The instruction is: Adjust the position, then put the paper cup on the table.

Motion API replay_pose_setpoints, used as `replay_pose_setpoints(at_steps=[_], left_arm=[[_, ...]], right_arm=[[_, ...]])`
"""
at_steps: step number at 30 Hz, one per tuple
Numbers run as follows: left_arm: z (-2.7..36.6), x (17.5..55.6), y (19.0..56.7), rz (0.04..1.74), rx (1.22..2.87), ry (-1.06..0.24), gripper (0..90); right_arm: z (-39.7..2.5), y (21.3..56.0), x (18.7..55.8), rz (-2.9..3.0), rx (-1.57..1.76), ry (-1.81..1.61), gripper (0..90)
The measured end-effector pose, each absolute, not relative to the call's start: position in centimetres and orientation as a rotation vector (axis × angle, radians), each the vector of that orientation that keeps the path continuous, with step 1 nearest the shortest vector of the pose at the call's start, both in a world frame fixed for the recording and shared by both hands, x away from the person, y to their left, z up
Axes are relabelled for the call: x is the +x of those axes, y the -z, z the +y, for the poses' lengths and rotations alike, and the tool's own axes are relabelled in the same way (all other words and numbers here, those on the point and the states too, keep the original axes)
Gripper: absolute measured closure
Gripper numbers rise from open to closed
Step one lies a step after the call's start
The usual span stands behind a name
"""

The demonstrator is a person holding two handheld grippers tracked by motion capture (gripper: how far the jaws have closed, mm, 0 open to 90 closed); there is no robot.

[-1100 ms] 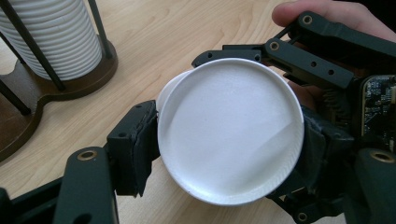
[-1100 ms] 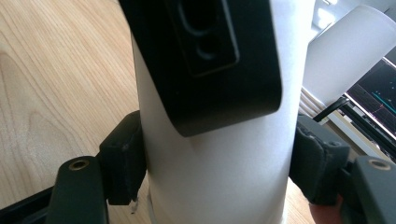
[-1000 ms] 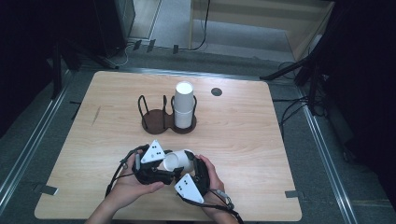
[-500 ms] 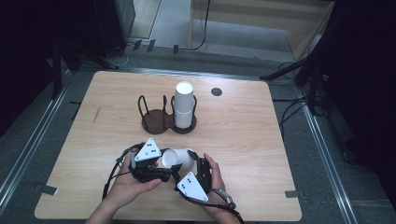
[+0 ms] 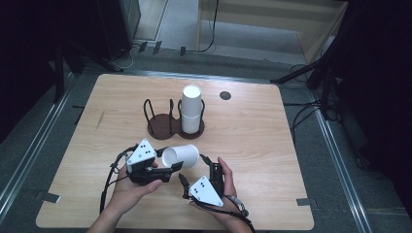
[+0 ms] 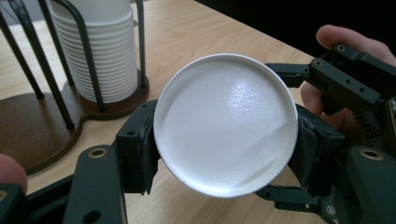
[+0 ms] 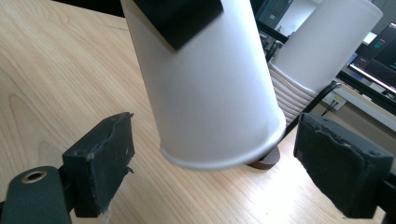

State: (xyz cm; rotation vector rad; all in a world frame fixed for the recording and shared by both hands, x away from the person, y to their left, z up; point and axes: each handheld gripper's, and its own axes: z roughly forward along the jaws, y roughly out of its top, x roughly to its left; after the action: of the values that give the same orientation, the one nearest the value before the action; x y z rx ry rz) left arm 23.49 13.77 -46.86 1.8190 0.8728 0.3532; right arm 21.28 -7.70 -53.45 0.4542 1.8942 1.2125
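white paper cup (image 5: pixel 180 156) held on its side above the near middle of the wooden table (image 5: pixel 252 136), clamped btwn the pads of the left gripper (image 5: pixel 167 171).

left gripper view: cup's flat base (image 6: pixel 225 123) faces the camera, a pad pressed on each side. the right gripper (image 6: pixel 299 74) sits just behind the cup, fingers (image 6: pixel 345 39) wrapped round it.

right gripper view: cup's side wall (image 7: pixel 205 88), its rim end nearest the lens, hangs btwn the two pads (image 7: pixel 100 161) w/ a clear gap on both sides, so the right gripper is released, not touching. table grain visible under the cup, i.e. cup is off the surface.

high view adds layout: cup stack (image 5: pixel 191 109) stands upright in the right ring of the dark wire holder (image 5: pixel 167 119), left ring vacant. holder sits mid-table, well apart from both hands.
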Motion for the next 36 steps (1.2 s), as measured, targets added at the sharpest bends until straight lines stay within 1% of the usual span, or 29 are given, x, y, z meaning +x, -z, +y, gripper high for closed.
replay_pose_setpoints(at_steps=[9,13,17,22,25,31,33,36], left_arm=[[14.6,23.4,46.7,0.874,1.784,-0.377,34.7],[15.0,23.2,46.4,0.863,1.754,-0.420,34.8],[15.6,23.3,46.3,0.855,1.700,-0.435,34.8],[15.9,23.2,46.5,0.788,1.696,-0.481,34.9],[16.0,23.1,46.7,0.788,1.677,-0.521,34.9],[16.4,23.6,46.9,0.815,1.620,-0.498,34.8],[16.4,23.8,46.9,0.818,1.598,-0.473,34.8],[16.2,23.9,46.9,0.807,1.587,-0.511,34.8]], right_arm=[[-8.3,52.9,21.7,1.896,0.497,-1.252,12.3],[-8.7,52.4,22.1,1.882,0.549,-1.254,11.9],[-9.1,52.2,22.2,1.876,0.579,-1.248,9.7],[-9.2,52.0,22.4,1.856,0.617,-1.257,9.8],[-9.2,51.5,22.5,1.838,0.665,-1.262,12.3],[-9.1,51.0,22.4,1.822,0.720,-1.272,12.9],[-9.1,51.0,22.4,1.828,0.722,-1.268,15.1],[-9.1,51.2,22.3,1.846,0.749,-1.240,16.1]])
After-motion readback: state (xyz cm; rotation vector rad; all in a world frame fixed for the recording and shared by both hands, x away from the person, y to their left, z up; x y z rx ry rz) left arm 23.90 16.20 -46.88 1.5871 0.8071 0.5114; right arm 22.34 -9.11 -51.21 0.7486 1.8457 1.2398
